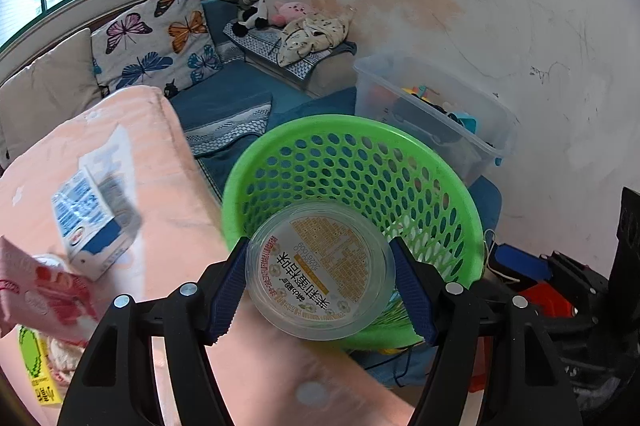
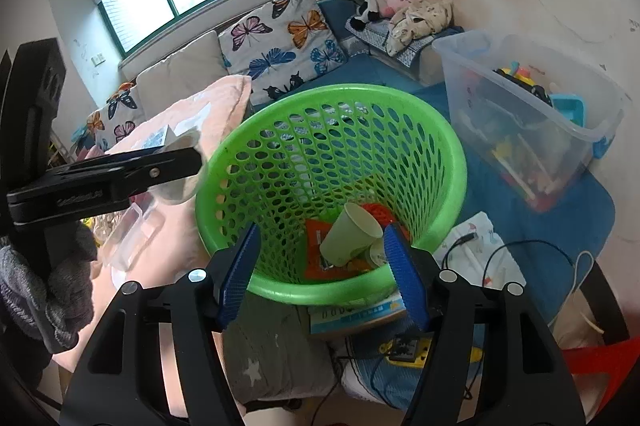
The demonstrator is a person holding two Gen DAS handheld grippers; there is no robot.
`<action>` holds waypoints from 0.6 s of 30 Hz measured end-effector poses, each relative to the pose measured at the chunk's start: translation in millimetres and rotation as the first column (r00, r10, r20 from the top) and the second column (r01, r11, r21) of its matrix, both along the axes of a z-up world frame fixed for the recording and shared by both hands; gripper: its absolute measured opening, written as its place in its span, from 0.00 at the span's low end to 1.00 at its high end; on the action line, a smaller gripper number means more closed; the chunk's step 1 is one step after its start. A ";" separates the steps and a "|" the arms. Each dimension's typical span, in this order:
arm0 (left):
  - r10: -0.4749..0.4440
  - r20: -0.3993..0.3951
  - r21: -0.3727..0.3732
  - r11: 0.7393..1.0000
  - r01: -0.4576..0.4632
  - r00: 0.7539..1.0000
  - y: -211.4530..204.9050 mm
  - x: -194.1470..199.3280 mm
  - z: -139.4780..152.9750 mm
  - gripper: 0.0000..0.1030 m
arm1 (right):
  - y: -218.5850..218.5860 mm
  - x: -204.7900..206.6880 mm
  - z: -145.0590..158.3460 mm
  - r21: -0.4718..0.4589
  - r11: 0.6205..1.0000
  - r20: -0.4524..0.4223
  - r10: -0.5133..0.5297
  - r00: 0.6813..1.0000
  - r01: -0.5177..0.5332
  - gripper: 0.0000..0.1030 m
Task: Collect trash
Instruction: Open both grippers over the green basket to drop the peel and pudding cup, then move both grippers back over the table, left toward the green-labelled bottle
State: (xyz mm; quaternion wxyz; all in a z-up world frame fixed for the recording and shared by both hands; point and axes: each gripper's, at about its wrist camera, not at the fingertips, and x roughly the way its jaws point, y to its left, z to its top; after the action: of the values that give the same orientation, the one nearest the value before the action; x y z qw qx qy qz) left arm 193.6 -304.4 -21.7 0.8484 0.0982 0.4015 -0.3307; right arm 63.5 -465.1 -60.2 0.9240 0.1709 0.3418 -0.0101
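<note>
Clamped between the blue pads of the left tongs (image 1: 320,284) sits a clear round plastic container (image 1: 320,272), its printed yellow label facing the camera, held just at the near rim of the green perforated basket (image 1: 448,161). To the left, on a pink blanket (image 1: 168,185), lie a blue-and-white carton (image 1: 90,218) and a pink-and-red wrapper (image 1: 44,298), both blurred. The right tongs (image 2: 320,274) stand open with nothing between the pads, poised above the near edge of the same green basket (image 2: 452,141). Inside the basket lie a pale paper cup (image 2: 350,234) on its side and an orange wrapper (image 2: 320,254) beneath it. From the right wrist view the left tongs (image 2: 176,165) appear at the left, beside the basket's rim, gripping the clear container (image 2: 178,187). A transparent storage bin (image 2: 532,121) holding toys stands to the right of the basket on a blue mat (image 2: 560,222).
</note>
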 end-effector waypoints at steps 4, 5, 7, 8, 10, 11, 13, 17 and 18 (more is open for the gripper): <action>-0.001 -0.013 -0.010 1.000 0.001 1.000 -4.0 1.4 -3.8 0.75 | -0.9 -2.0 -2.5 0.010 1.000 -0.006 -0.002 1.000 0.002 0.63; -0.002 -0.016 -0.017 1.000 0.001 1.000 -3.4 1.0 -4.0 0.75 | -0.7 -2.5 -2.7 0.011 1.000 -0.006 -0.002 1.000 0.002 0.63; -0.001 -0.017 -0.022 1.000 0.001 1.000 -1.7 -0.2 -4.2 0.75 | -0.3 -4.0 -2.7 0.016 1.000 -0.005 -0.002 1.000 0.002 0.63; 0.001 -0.017 -0.024 1.000 -0.002 1.000 0.3 -0.9 -4.0 0.75 | 0.5 -4.7 -2.3 0.017 1.000 -0.004 0.000 1.000 0.000 0.63; 0.013 -0.019 -0.034 0.999 -0.014 1.000 8.1 -2.7 -3.1 0.75 | 2.8 -5.7 0.0 0.015 1.000 0.001 0.003 1.000 -0.003 0.63; 0.021 -0.021 -0.038 0.999 -0.022 1.000 12.5 -3.0 -2.4 0.75 | 3.7 -6.0 0.7 0.015 1.000 0.003 0.006 1.000 -0.006 0.63; 0.038 -0.020 -0.050 0.998 -0.039 0.999 24.0 -6.2 -0.3 0.75 | 7.2 -6.3 3.1 0.014 1.000 0.009 0.014 1.000 -0.015 0.63; 0.085 -0.013 -0.060 0.995 -0.086 0.996 53.3 -12.7 2.1 0.75 | 16.0 -4.7 6.3 0.011 0.999 0.017 0.035 0.999 -0.035 0.63; 0.097 -0.014 -0.062 0.993 -0.098 0.995 60.5 -13.7 2.5 0.75 | 18.5 -4.0 7.2 0.009 0.999 0.019 0.039 0.999 -0.040 0.64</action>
State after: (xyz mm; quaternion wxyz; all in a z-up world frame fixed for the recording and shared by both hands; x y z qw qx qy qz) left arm 179.9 -243.9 -19.2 0.8639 0.0501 0.4001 -0.3018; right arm 59.5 -446.7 -53.0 0.9263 0.1687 0.3367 0.0114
